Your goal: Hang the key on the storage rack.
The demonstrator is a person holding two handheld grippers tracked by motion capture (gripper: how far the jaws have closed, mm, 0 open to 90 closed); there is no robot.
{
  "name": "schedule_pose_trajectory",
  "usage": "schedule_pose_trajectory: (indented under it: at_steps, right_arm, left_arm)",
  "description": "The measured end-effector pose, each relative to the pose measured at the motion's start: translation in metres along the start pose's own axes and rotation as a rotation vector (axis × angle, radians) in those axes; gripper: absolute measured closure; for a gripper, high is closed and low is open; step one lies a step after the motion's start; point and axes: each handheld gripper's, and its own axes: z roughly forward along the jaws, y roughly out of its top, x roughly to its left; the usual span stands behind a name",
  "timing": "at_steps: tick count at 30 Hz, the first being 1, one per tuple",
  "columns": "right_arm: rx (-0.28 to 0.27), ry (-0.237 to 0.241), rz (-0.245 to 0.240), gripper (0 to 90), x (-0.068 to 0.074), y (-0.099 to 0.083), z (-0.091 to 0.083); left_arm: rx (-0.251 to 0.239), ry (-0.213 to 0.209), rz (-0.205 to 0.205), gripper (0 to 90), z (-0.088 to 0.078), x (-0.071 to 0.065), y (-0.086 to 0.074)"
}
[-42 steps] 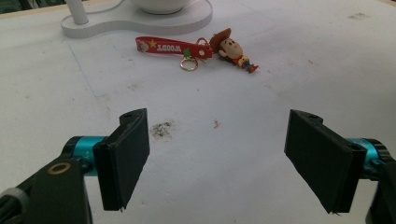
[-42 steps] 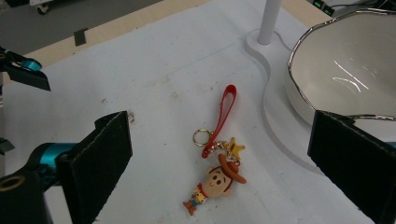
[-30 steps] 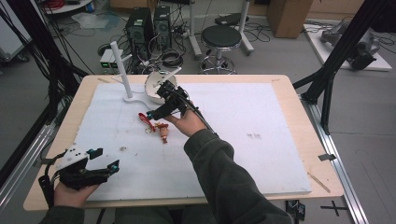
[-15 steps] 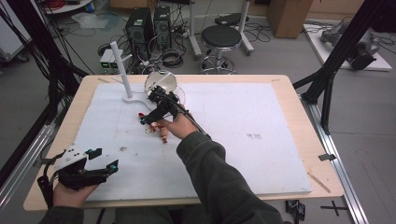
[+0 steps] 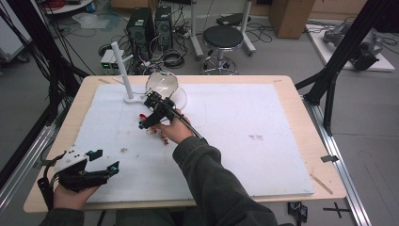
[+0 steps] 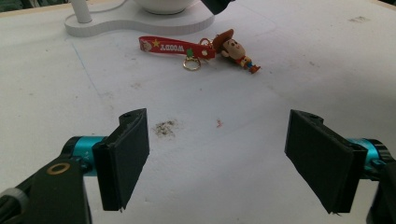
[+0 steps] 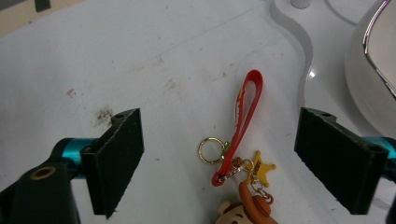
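Right gripper (image 7: 219, 154) jaws stand wide and have just been closing a little; nothing is pinched. Between them, flat on the white foam surface (image 7: 140, 60), lies the red fabric keychain strap (image 7: 243, 126), its long axis running away from the jaws, roughly parallel to the pads. Its gold ring (image 7: 211, 150), star charm and small cowboy figure (image 7: 245, 205) sit at the near end. A grasp across the strap looks workable as oriented. The strap's far loop lies near the white mirror-stand base (image 7: 299, 56); probably apart. Left gripper (image 5: 101, 162) jaws wide, empty, well apart from the strap; the right is nearer.
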Motion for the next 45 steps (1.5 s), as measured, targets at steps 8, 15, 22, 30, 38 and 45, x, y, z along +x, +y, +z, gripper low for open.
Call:
schedule_pose_trajectory:
  at_steps: [8,15,22,30,38,45]
  right_arm:
    - [0.030,-0.018,0.020,17.1,-0.006,-0.002,0.010]
    - [0.048,-0.015,0.034,21.6,-0.010,-0.001,0.018]
    - [0.076,-0.021,0.051,25.5,-0.011,-0.003,0.027]
    - [0.078,-0.027,0.073,36.0,-0.014,-0.003,0.034]
    - [0.101,-0.032,0.079,43.2,-0.014,-0.003,0.044]
    - [0.114,-0.047,0.087,51.7,-0.015,-0.004,0.047]
  left_arm:
    - [0.000,0.006,0.004,22.4,0.000,0.001,0.000]
    - [-0.003,0.005,0.001,22.4,-0.001,0.001,0.000]
    - [-0.004,0.004,0.000,22.4,-0.001,0.001,0.000]
    - [0.001,0.001,0.003,22.4,0.001,0.000,0.000]
    - [0.001,0.003,0.004,22.4,0.000,0.001,0.000]
    - [0.000,0.000,0.004,22.4,0.000,0.001,0.000]
